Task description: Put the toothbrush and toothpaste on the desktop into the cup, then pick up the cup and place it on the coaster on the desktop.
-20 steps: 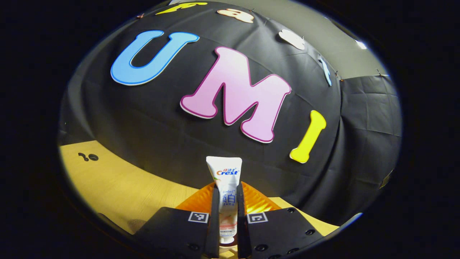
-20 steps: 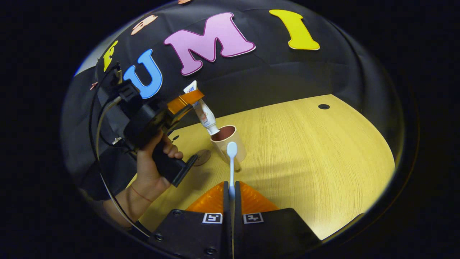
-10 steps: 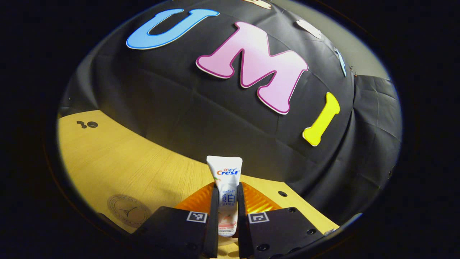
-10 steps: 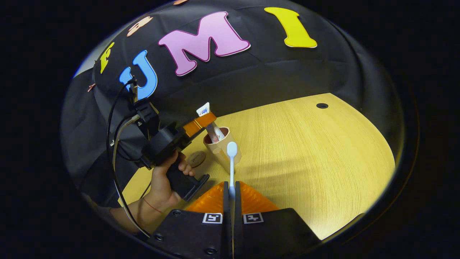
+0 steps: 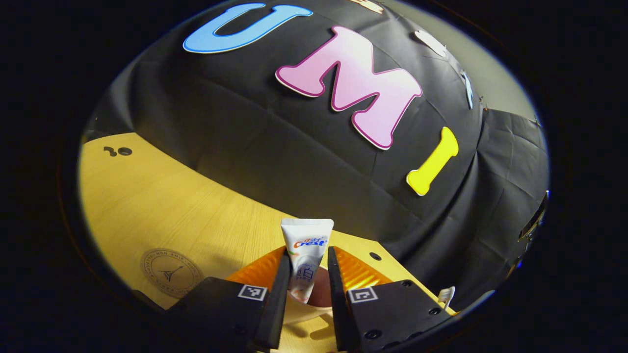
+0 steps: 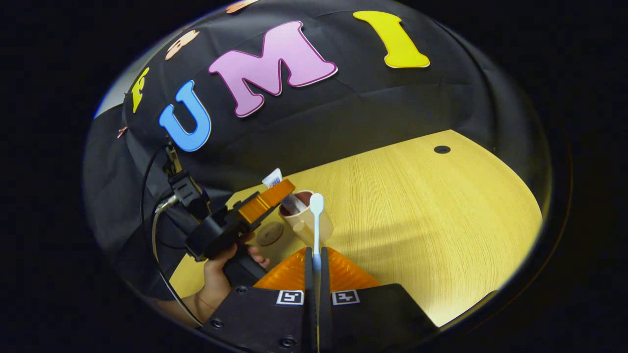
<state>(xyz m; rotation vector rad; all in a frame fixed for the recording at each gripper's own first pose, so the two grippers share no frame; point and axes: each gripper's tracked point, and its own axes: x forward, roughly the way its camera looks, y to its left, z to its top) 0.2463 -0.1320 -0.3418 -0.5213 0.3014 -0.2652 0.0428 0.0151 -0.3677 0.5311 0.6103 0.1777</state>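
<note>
Left tool (image 5: 305, 284), seen in the left gripper view: its two fingers are standing apart, released, with the white plastic toothpaste tube (image 5: 306, 250) rising upright in the gap between them. The tube's lower end is sitting down inside the beige round cup (image 5: 301, 310), whose rim is showing just under the fingers. Whether either finger is touching the tube cannot be told. To the near left on the pale wooden desk (image 5: 162, 206), the round brown coaster with a stamped emblem (image 5: 170, 272) is lying flat, apart from the cup. At the near right edge, the bristled head of the toothbrush (image 5: 445, 296) is poking into sight.

Right tool (image 6: 314, 260), seen in the right gripper view: its fingers are clenched on the handle of the slim white toothbrush (image 6: 316, 220), which is pointing straight ahead and away from the tool. The toothbrush head is hanging in front of the cup (image 6: 306, 223), overlapping its near wall; whether they are touching cannot be told. In this view the left tool (image 6: 267, 198) is sitting at the cup's left rim, held by a hand (image 6: 216, 274), with the toothpaste tube (image 6: 280, 189) leaning out of the cup. The coaster (image 6: 270, 234) is lying just left of the cup on the desk (image 6: 431, 215).
</note>
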